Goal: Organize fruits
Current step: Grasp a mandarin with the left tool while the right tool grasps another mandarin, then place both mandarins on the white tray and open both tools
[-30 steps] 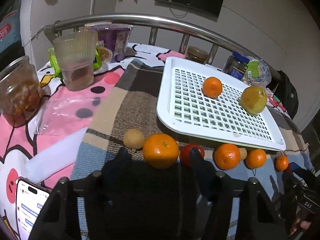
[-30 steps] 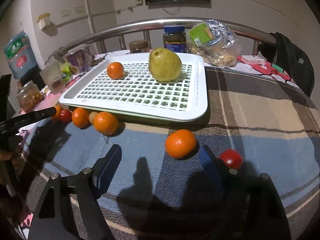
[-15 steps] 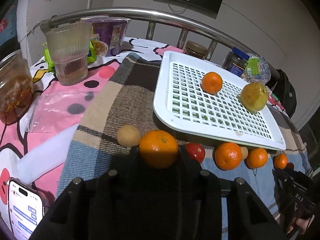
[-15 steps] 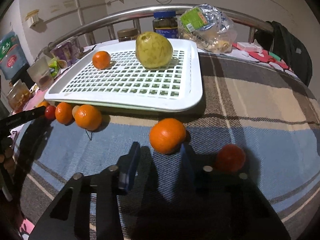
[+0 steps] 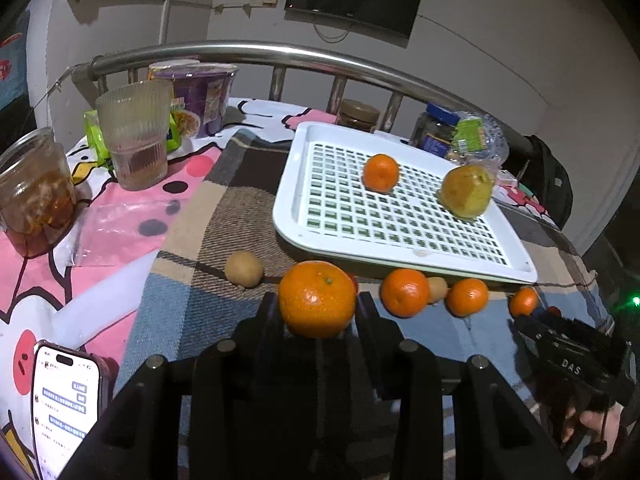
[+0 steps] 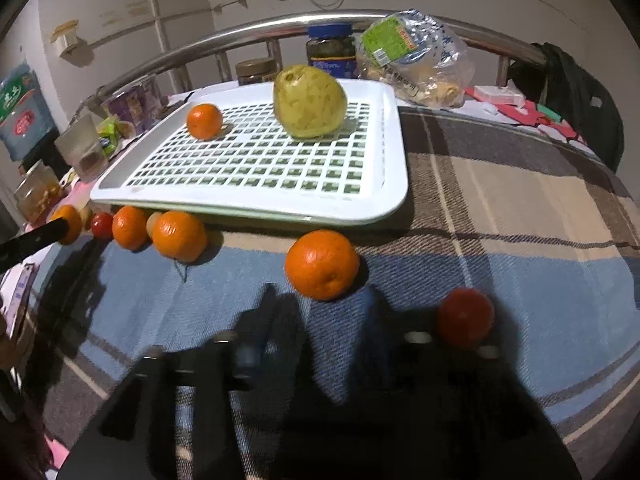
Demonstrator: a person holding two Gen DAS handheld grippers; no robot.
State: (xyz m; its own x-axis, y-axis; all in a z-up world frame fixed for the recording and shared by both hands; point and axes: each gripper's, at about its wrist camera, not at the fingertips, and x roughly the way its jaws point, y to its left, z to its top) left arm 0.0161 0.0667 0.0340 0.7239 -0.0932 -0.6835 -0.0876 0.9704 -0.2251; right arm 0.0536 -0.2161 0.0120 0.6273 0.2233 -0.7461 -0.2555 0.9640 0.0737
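My left gripper point(image 5: 317, 312) is shut on a large orange point(image 5: 317, 299) and holds it above the blanket. The white slotted tray point(image 5: 296, 184) holds a small orange point(image 5: 381, 173) and a yellow pear point(image 5: 466, 191). More oranges point(image 5: 405, 292) lie along the tray's front edge. My right gripper point(image 6: 320, 300) has narrowed around another orange point(image 6: 322, 264) on the blanket; its fingers look blurred and contact is unclear. A red tomato point(image 6: 465, 317) lies to its right. The tray point(image 6: 396, 184), pear point(image 6: 310, 101) and small orange point(image 6: 204, 121) also show in the right wrist view.
A small brown fruit point(image 5: 244, 269) lies left of the held orange. A glass cup point(image 5: 134, 136), a jar point(image 5: 34, 196) and a phone point(image 5: 64, 396) stand on the pink cloth at the left. A metal rail point(image 5: 280, 54), jars and a bag point(image 6: 412, 56) are behind the tray.
My left gripper closed on the large orange and lifted it. My right gripper moved up to the orange on the blanket and narrowed around it.
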